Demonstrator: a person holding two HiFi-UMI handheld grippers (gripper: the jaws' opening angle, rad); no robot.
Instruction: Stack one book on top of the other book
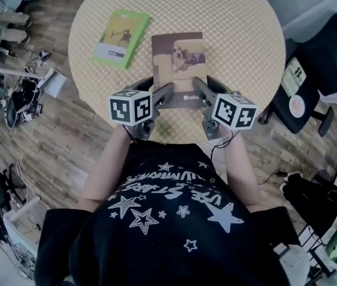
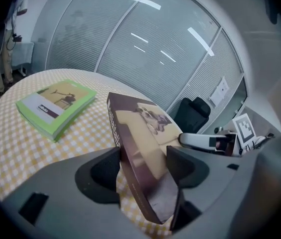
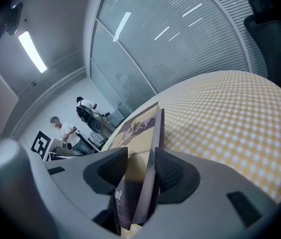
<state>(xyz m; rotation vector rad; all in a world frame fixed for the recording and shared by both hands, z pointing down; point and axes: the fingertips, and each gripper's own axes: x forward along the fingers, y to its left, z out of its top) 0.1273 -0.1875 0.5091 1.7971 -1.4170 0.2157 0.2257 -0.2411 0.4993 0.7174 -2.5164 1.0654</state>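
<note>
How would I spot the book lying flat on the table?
Find the round table with the yellow checked cloth, then look at its left half. The green book lies there, flat; its only neighbour, the brown book, is dark and tilted up.

The brown book (image 1: pixel 178 70) carries white print near its front edge, starting "calla"; the rest is hidden. The white letters on the person's black shirt (image 1: pixel 174 219) and the label on the green book (image 1: pixel 121 39) cannot be read surely.

Bare tabletop (image 1: pixel 246 40) right of brown book (image 1: pixel 179 64), green book (image 1: pixel 121 38) left
</note>
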